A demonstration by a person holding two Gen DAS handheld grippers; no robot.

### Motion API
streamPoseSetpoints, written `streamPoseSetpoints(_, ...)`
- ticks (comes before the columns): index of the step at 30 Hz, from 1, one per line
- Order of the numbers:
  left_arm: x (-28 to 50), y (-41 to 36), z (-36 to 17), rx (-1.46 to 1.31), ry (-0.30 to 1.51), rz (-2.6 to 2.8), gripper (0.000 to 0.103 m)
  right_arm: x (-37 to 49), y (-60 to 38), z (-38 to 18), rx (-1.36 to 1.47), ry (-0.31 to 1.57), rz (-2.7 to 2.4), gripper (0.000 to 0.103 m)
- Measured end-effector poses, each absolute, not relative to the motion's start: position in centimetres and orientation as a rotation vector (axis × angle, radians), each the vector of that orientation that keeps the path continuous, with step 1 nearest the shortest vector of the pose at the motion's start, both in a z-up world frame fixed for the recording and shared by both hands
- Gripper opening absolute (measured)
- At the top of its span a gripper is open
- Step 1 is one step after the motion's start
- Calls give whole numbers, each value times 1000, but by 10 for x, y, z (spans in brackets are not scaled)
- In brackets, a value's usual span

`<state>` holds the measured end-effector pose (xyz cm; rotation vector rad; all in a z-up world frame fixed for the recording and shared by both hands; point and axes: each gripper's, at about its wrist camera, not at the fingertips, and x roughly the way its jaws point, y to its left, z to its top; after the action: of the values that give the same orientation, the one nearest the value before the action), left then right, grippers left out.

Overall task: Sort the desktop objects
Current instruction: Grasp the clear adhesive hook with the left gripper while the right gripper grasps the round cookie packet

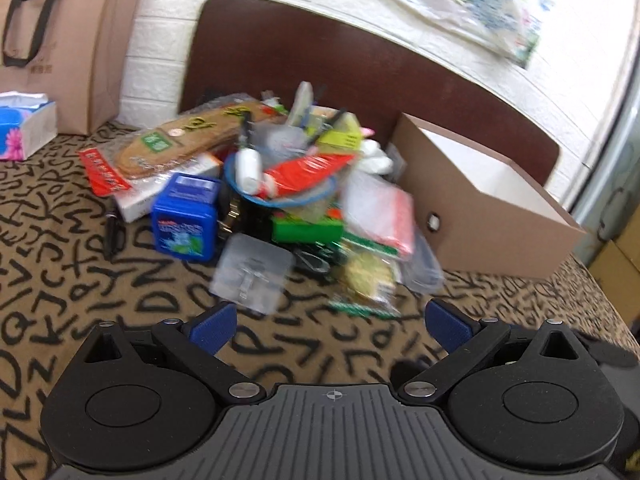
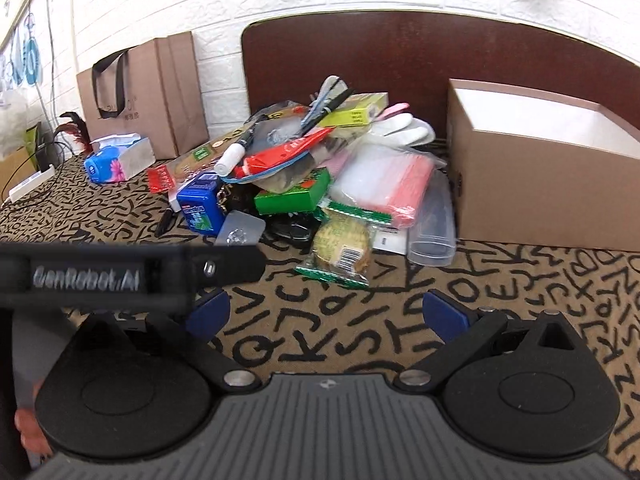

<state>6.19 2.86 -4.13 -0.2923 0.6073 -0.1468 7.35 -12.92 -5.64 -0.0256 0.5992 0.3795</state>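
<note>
A pile of small objects (image 1: 280, 184) lies on the letter-print tablecloth: a blue box (image 1: 185, 216), a green box (image 1: 307, 230), a red tube (image 1: 304, 172), a clear plastic square (image 1: 252, 272), a wrapped round snack (image 1: 366, 280). The pile also shows in the right wrist view (image 2: 304, 184). An open brown cardboard box (image 1: 480, 204) stands to its right, also in the right wrist view (image 2: 540, 168). My left gripper (image 1: 332, 324) is open and empty, just short of the pile. My right gripper (image 2: 326, 312) is open and empty, further back. The left gripper's body (image 2: 120, 276) crosses the right wrist view.
A brown paper bag (image 1: 68, 52) and a tissue box (image 1: 24, 128) stand at the back left, against the white wall. A dark red headboard (image 1: 360, 68) rises behind the pile. A cable and power strip (image 2: 32, 184) lie at the far left.
</note>
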Motion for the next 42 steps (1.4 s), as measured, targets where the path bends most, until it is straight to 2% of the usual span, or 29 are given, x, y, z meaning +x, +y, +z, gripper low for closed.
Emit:
streamPoseSetpoints(3, 77, 39, -46, -295, 617, -140, 102, 81, -121, -61, -49, 606, 385, 101)
streamPoseSetpoints(10, 123, 49, -70, -297, 713, -129, 90, 105, -110, -70, -72, 620, 362, 95)
streamPoseSetpoints(15, 133, 48, -79, -292, 731, -125, 90, 124, -107, -76, -78, 631, 332, 85)
streamPoseSetpoints(25, 153, 55, -82, -263, 738, -122, 89, 155, -102, -84, -61, 657, 308, 73)
streamPoseSetpoints(30, 156, 52, -81, -228, 742, -134, 77, 162, -98, -88, -61, 674, 311, 70)
streamPoseSetpoints(33, 157, 52, -81, -219, 742, -129, 68, 165, -97, -89, -57, 681, 317, 63)
streamPoseSetpoints(35, 156, 54, -81, -234, 749, -138, 48, 164, -96, -89, -62, 677, 316, 61)
streamPoseSetpoints(38, 152, 56, -81, -245, 766, -165, 38, 161, -97, -88, -66, 675, 320, 58)
streamPoseSetpoints(40, 144, 56, -79, -237, 778, -173, 40, 160, -99, -87, -63, 674, 320, 57)
streamPoseSetpoints(42, 131, 56, -72, -229, 766, -193, 51, 157, -101, -87, -56, 675, 326, 56)
